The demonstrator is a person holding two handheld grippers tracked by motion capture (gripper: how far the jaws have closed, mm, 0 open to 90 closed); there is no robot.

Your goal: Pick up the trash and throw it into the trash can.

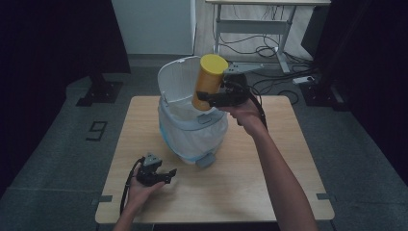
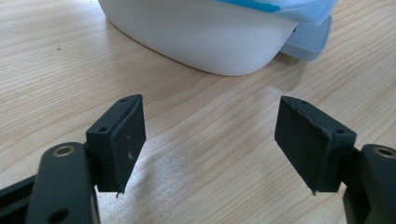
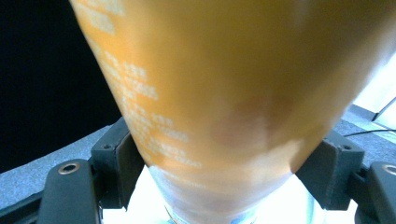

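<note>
A person's right gripper (image 1: 210, 98) holds a yellow can (image 1: 209, 82) in the air above a small white bin (image 1: 192, 122) that stands mid-tabletop (image 1: 250, 178). The fingers (image 3: 114, 165) are clamped on the can's lower half, one on each side, seen close in the right gripper view with the can rising between them. The can's long axis runs nearly upright, tilted a little so its yellow top leans to the right in the high view. Its bottom end hangs just over the bin's open mouth, at the rim on the person's right. The bin's lid (image 1: 175, 79) stands raised behind the opening, and a pale blue bag (image 1: 171, 127) lines the inside and spills over the sides. So the drop point lies directly below and slightly left of the can; judging from this, a short shift inward over the opening comes before letting go. The left gripper (image 1: 161, 175) rests low on the tabletop near the front edge, well apart from the can, its fingers (image 2: 123, 142) spread wide with nothing between them, pointing at the bin's base and grey pedal (image 2: 310, 39).
</note>
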